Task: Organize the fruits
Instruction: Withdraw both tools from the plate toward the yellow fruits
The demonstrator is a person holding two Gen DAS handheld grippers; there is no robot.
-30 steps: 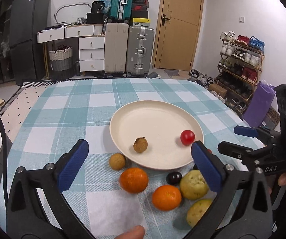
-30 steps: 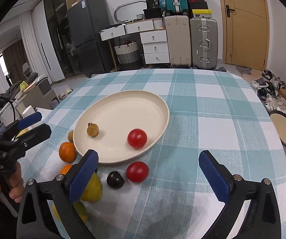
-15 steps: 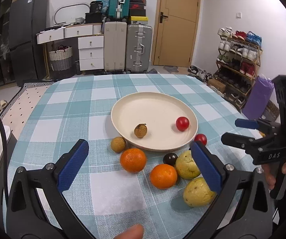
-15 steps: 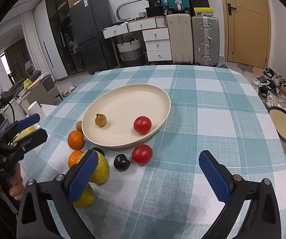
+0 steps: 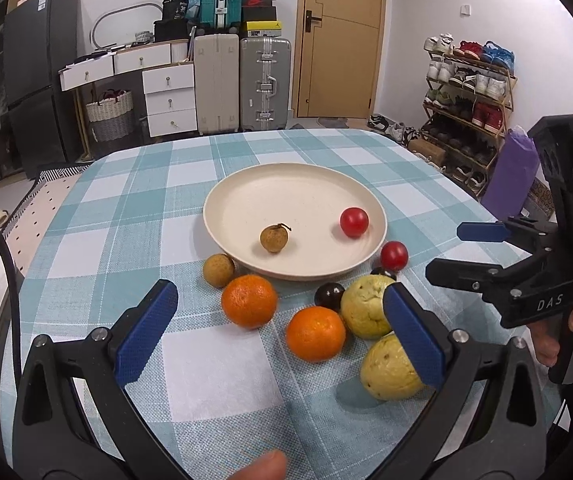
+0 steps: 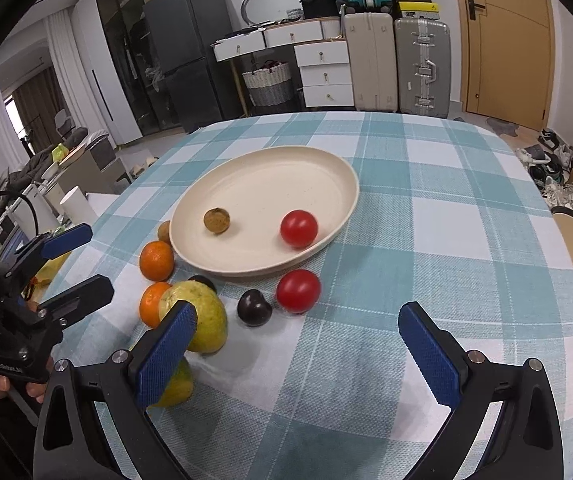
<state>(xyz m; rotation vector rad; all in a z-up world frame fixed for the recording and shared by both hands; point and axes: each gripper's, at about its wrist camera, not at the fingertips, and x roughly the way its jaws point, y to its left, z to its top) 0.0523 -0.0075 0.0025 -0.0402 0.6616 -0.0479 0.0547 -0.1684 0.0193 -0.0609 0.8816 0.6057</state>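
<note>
round table (image 5: 98, 248) with a blue and white check cloth, in a room with a brown door (image 5: 340, 40), two tall suitcases (image 5: 242, 84), white drawers (image 5: 168, 96), a dark fridge (image 5: 34, 76) and a shoe rack (image 5: 466, 92) by the wall. cream plate (image 5: 298, 178) near the middle of the table, with a small brown fruit (image 5: 273, 237) and a red tomato (image 5: 354, 222) in it. outside the plate, toward the near edge of the table: another brown fruit (image 5: 218, 270), two oranges (image 5: 249, 301), two dark plums (image 5: 329, 295), two yellow-green fruits (image 5: 364, 306) and a second red tomato (image 5: 394, 255) just beside the rim. left gripper (image 5: 280, 334) spread wide, holding nothing, up over the near edge above the oranges. right gripper (image 6: 298, 354) spread wide too, empty, over the near edge close to the plum and tomato.
</note>
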